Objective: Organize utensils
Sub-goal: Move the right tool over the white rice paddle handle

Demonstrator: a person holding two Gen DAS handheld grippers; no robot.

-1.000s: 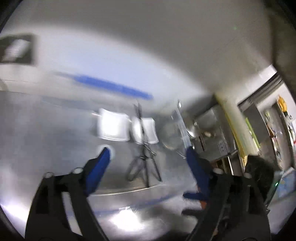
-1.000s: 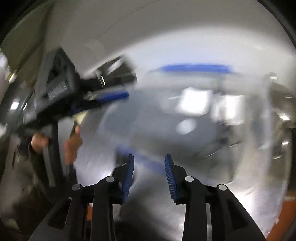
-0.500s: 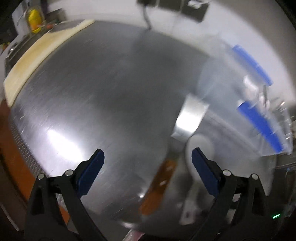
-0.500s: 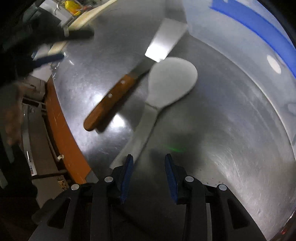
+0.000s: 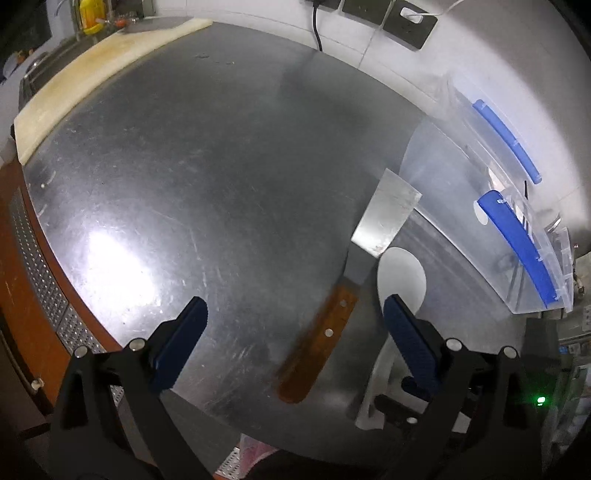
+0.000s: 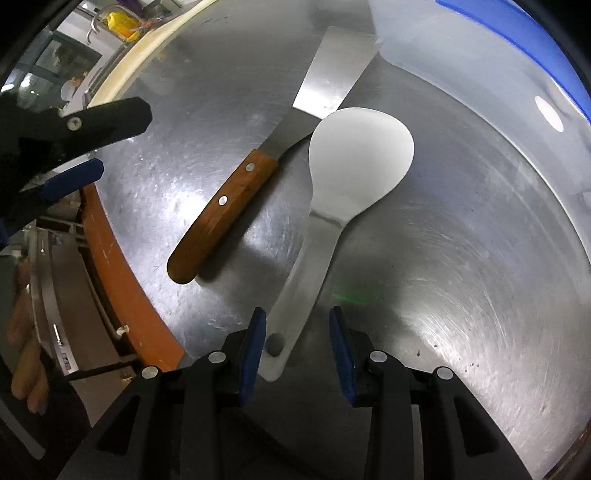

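item: stainless steel worktop [image 5: 221, 177], scratched, with glare patches, orange-brown front edge at the near side. item: scraper with wooden handle [image 6: 218, 210], two rivets, flat steel blade [image 5: 386, 212]; lies flat on the worktop, handle toward the near edge, blade pointing toward the far right, its tip reaching the rim of the clear container. item: white rice paddle [image 6: 354, 155], lies flat just beside the scraper on its right, roughly parallel; round head close against the scraper blade's lower corner, whether touching cannot be told; handle end with a small hole toward the near edge. item: clear plastic container [image 5: 480, 206] with blue trim, at the right rear of the worktop near the wall; contents too blurred to name. item: pale cutting board [image 5: 92, 70], along the far left edge. item: wall sockets [image 5: 406, 22] with a black cable, on the white wall behind. item: left gripper [image 5: 293, 325], blue pads spread wide, nothing between them pressed; hovers above the scraper handle, which lies in the gap, apart from both pads. item: right gripper [image 6: 297, 343], pads partly apart, not pressing on anything; the paddle's handle end lies between them, close to the left-hand pad. the left gripper also shows at the left edge of the right wrist view.
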